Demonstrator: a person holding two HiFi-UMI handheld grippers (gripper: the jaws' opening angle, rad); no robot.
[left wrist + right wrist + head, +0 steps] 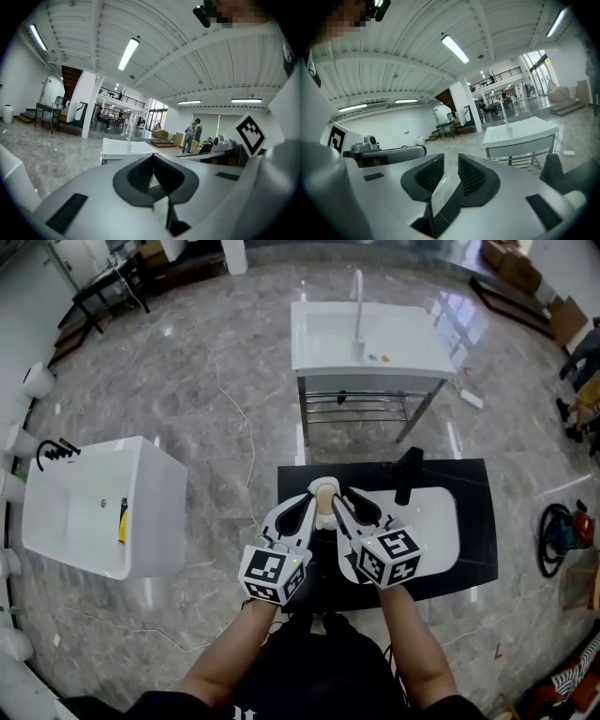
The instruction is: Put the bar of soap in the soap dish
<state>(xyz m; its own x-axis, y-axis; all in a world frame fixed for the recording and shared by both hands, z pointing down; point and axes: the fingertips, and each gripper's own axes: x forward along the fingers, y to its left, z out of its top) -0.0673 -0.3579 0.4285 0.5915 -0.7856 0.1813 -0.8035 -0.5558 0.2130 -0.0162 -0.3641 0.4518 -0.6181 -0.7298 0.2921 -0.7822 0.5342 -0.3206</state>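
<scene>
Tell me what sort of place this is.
Probably a large open hall laid out like a bathroom-fixture showroom. A white freestanding bathtub, a white basin on a metal stand and a black counter with an inset sink stand apart on a polished stone-look floor.

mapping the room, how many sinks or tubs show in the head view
3: white sink on a metal stand, top centre; white basin in the black counter, lower centre; white tub, left. More may be out of frame.
</scene>
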